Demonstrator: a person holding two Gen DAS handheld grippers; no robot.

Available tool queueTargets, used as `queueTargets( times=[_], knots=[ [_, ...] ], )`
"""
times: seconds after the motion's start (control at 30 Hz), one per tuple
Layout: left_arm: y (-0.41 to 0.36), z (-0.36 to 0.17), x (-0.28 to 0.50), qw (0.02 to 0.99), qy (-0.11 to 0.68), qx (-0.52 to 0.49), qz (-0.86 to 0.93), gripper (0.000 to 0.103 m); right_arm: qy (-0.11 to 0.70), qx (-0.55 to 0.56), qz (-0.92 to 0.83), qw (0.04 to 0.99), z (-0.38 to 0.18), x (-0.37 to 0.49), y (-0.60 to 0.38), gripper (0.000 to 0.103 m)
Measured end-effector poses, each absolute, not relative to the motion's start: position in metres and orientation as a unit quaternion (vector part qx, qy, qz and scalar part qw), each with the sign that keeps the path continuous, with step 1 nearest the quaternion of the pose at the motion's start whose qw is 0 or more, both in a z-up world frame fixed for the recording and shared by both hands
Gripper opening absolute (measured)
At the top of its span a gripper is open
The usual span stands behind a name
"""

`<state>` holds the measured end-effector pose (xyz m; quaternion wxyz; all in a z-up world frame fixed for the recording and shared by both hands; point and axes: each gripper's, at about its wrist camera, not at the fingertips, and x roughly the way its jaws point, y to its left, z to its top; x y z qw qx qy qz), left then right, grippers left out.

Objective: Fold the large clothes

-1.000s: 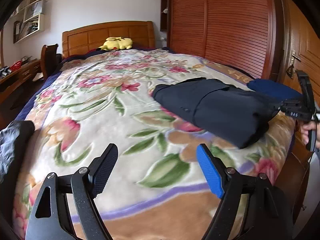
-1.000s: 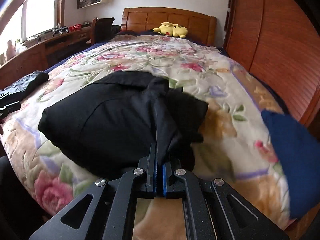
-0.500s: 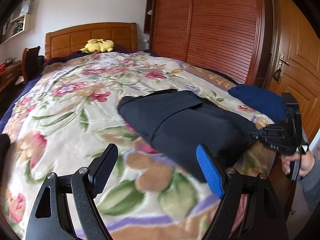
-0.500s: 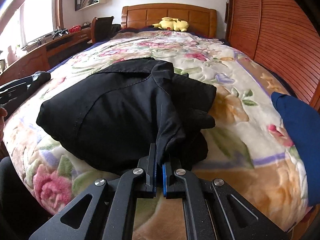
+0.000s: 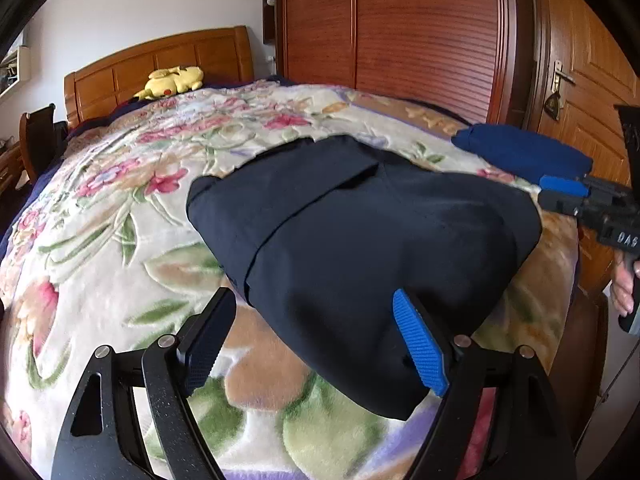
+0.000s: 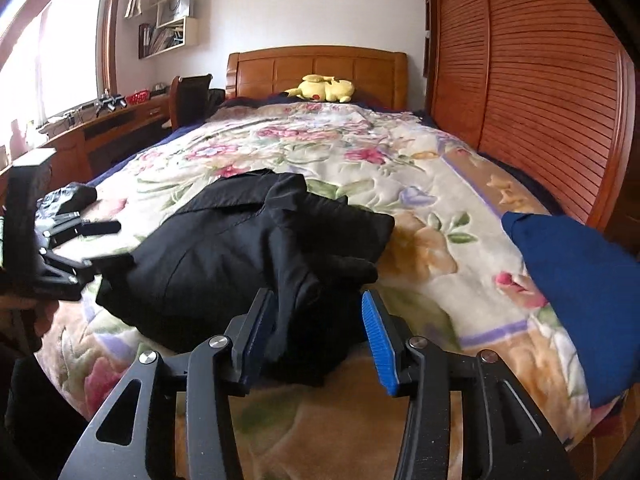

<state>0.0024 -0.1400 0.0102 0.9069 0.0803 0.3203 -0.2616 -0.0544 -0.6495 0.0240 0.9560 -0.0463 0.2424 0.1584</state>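
Observation:
A folded dark navy garment lies on the floral bedspread near the foot of the bed. It also shows in the right wrist view. My left gripper is open, its jaws on either side of the garment's near corner. My right gripper is open, its jaws astride a bunched fold at the garment's near edge. The right gripper also shows at the right of the left wrist view, and the left gripper at the left of the right wrist view.
A folded blue garment lies at the bed's right corner. A yellow plush toy sits by the wooden headboard. A slatted wardrobe stands on the right, a desk on the left. A dark item lies at the bed's left edge.
My right gripper has opened and let go of the dark garment's fold. My left gripper has moved right, up to the garment's corner, still open.

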Motion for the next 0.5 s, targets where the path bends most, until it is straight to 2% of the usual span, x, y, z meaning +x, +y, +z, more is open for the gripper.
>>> queueTargets(
  times=[0.37, 0.5],
  knots=[
    [-0.127, 0.017, -0.007, 0.913, 0.307, 0.07, -0.259, 0.082, 0.242, -0.058, 0.159, 0.955, 0.02, -0.062, -0.641, 0.048],
    [-0.112, 0.021, -0.013, 0.917, 0.3, 0.062, -0.256, 0.082, 0.249, -0.052, 0.157, 0.954, 0.013, -0.072, -0.649, 0.051]
  ],
)
